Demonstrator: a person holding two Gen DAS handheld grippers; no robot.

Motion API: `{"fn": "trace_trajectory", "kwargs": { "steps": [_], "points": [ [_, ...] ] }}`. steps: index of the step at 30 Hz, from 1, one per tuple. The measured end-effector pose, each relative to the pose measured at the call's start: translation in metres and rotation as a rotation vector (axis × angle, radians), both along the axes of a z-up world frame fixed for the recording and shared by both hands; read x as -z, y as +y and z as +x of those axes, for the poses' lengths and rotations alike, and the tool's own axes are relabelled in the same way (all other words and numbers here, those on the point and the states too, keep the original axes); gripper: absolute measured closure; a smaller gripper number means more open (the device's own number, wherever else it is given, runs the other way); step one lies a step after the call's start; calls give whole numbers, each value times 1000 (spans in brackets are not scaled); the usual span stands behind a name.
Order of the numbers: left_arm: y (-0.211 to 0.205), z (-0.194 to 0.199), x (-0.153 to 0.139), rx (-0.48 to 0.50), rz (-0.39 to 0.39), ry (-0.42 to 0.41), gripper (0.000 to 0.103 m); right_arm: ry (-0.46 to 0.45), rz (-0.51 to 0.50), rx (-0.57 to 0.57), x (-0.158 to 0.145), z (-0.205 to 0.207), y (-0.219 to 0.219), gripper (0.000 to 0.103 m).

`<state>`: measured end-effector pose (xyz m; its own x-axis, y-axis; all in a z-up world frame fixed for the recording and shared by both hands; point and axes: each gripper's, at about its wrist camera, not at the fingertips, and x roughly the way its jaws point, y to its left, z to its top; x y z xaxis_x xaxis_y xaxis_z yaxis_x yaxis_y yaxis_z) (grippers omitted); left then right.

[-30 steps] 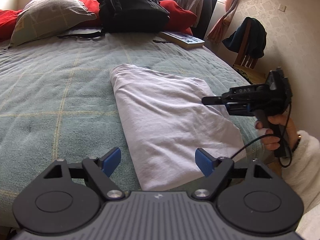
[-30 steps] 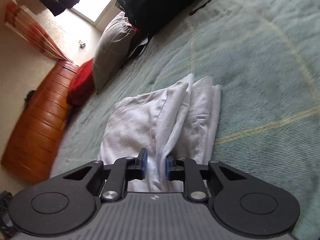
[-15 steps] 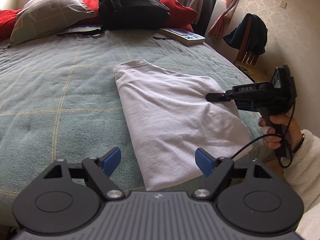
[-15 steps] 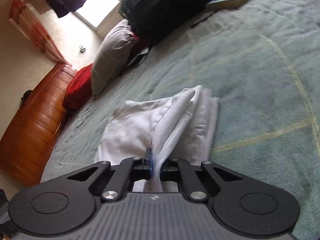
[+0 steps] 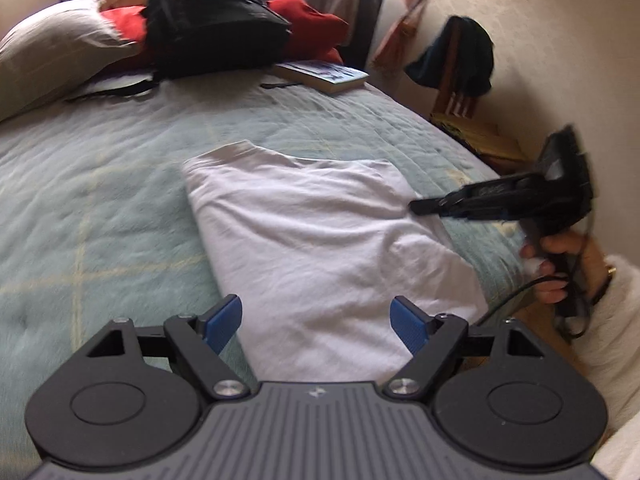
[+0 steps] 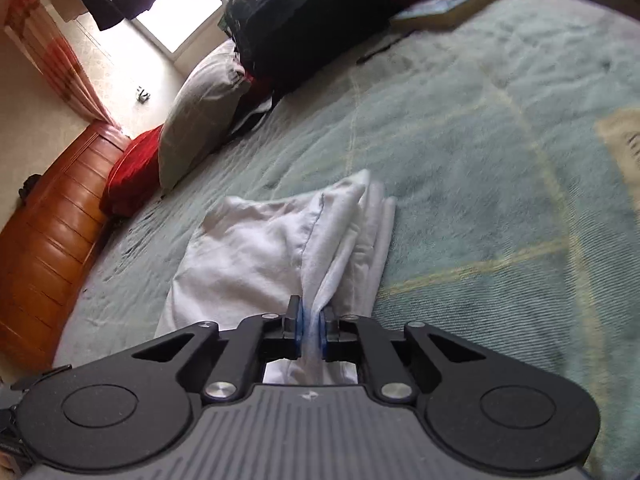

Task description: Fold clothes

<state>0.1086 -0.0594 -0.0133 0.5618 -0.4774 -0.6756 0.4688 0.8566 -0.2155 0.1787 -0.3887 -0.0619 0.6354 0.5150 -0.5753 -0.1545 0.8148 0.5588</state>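
Bed: backpack, book, pillow.

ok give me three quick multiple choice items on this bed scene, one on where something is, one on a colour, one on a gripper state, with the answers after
1. Where does the book lie?
A. on the bed beside the black backpack
B. on the white garment
C. on the wooden chair

2. What colour is the garment spread on the bedspread?
A. red
B. white
C. dark blue

3. How does the right gripper stand?
A. wide open above the bed
B. shut on nothing
C. shut on a fold of the garment

Answers:
1 A, the book rests on the bedspread next to the backpack.
2 B, the cloth is plain white against the pale green cover.
3 C, the right wrist view shows white cloth pinched between the blue pads, while the left gripper is open.
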Motion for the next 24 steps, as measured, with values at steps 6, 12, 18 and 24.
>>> {"fn": "trace_trajectory", "kwargs": {
  "steps": [6, 12, 18, 24],
  "points": [
    [-14, 11, 28, 91, -28, 19, 22, -224, -145, -146, -44, -49, 23, 88],
    [-9, 9, 36, 85, -58, 39, 20, -151, -349, -283, -1, -50, 64, 92],
    [-5, 8, 24, 78, -60, 9, 20, -102, -409, -273, 4, -72, 46, 98],
    [-12, 34, 29, 41, -47, -11, 19, -203, -408, -349, -9, -87, 71, 71]
  ]
}}
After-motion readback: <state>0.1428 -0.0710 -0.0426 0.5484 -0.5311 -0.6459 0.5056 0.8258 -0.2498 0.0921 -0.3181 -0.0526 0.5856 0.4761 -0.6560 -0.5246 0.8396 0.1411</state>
